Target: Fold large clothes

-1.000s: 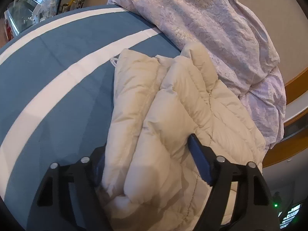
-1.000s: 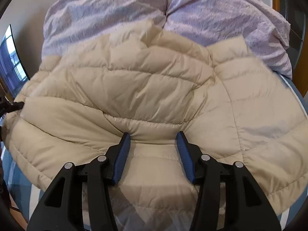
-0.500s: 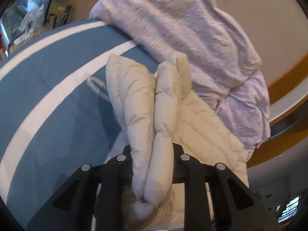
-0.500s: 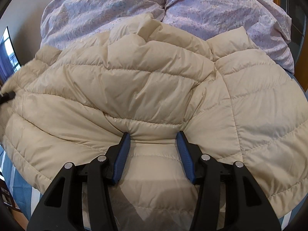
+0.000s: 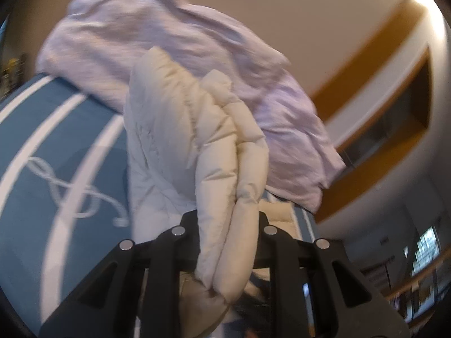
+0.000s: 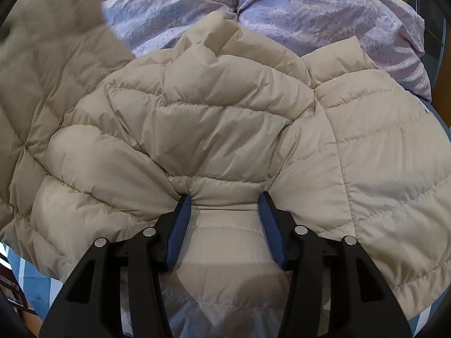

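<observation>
The left wrist camera sits just behind the left gripper (image 5: 227, 242) and looks slightly downward across the striped blue bed cover (image 5: 64, 152) toward the far wall. The right wrist camera looks more steeply down, very near the cream puffer jacket (image 6: 225, 129). Both views share this jacket and the lilac duvet (image 6: 310, 8).

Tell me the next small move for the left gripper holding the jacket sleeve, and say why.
Probably carry the sleeve across over the jacket's body and lay it flat. The left gripper is shut on a bunched fold of sleeve lifted off the blue striped bedspread, while the right gripper pins a puffy ridge near the jacket's middle, anchoring it.
</observation>
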A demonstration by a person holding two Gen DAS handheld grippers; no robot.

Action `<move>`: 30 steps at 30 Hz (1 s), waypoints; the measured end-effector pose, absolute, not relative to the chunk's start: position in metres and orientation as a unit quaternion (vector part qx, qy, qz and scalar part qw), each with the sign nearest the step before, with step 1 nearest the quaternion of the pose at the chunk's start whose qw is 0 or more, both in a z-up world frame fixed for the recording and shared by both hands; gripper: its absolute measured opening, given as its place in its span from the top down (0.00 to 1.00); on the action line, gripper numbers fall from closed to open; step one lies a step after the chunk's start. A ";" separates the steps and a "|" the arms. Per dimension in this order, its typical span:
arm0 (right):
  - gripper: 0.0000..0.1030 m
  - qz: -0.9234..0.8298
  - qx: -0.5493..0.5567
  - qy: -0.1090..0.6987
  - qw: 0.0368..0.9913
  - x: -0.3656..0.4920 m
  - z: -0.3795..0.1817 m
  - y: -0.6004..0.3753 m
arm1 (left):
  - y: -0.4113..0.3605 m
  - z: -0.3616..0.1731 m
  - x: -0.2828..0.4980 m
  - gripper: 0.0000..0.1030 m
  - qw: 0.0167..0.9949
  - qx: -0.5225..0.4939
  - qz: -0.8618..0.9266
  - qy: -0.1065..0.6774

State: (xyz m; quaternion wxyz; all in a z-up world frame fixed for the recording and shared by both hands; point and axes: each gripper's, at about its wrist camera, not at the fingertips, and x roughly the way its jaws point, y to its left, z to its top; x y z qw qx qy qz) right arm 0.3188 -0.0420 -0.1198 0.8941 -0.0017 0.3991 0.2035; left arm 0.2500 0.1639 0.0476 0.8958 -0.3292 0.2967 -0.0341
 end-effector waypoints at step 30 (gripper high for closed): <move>0.50 0.220 0.087 0.398 0.886 0.336 -0.119 -0.085 | 0.034 -0.007 0.336 0.81 0.833 -0.377 -0.158 0.374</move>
